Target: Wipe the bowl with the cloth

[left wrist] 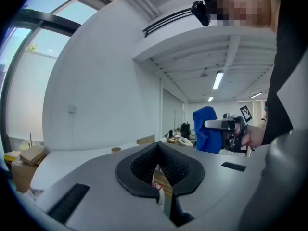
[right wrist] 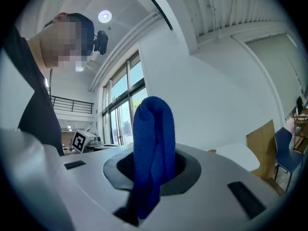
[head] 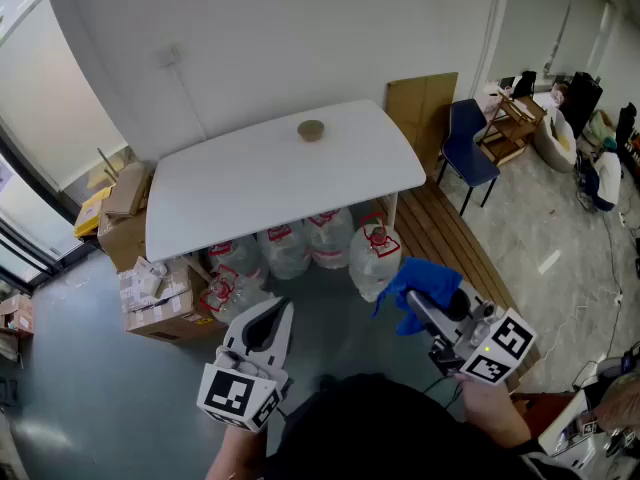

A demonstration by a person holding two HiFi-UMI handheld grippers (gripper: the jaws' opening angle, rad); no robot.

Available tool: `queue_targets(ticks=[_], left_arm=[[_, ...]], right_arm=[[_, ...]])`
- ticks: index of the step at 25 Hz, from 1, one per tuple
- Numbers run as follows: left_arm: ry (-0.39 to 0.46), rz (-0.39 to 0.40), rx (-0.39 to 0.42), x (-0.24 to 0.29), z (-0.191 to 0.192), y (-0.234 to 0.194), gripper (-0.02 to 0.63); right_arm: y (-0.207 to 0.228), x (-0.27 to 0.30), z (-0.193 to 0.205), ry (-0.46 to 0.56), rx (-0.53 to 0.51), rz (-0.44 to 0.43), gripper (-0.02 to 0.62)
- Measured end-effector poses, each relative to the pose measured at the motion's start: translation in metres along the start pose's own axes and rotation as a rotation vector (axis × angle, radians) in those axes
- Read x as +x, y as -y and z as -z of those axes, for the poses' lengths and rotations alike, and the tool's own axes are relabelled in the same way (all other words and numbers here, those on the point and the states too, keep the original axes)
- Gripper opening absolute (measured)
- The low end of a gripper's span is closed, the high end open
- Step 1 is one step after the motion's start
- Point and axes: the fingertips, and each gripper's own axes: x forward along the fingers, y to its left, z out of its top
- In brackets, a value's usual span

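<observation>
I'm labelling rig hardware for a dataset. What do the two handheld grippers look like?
Both the left gripper and right gripper have smooth grey shells with black textured pads lining the jaws. Each carries a white cube printed with black square markers. The person wears a dark top.

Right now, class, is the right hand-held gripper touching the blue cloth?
Touching. The right gripper view shows the blue cloth pinched between the jaws of the right hand-held gripper.
</observation>
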Motion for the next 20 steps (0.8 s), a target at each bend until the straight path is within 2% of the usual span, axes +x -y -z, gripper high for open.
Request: queue_targets(ticks=[13, 20], left_arm=[[-0.007, 0.019, -0.007, 0.001, 0.007, -0.005, 0.011], [-0.013, 0.022, -0.002, -0.01, 0.013, -0.034, 0.011]], right_arm=[[0.003, 0.006, 0.009, -0.011, 0.03, 0.01, 0.069], [0.006, 0.033, 0.012, 0.009, 0.06, 0.032, 0.071]])
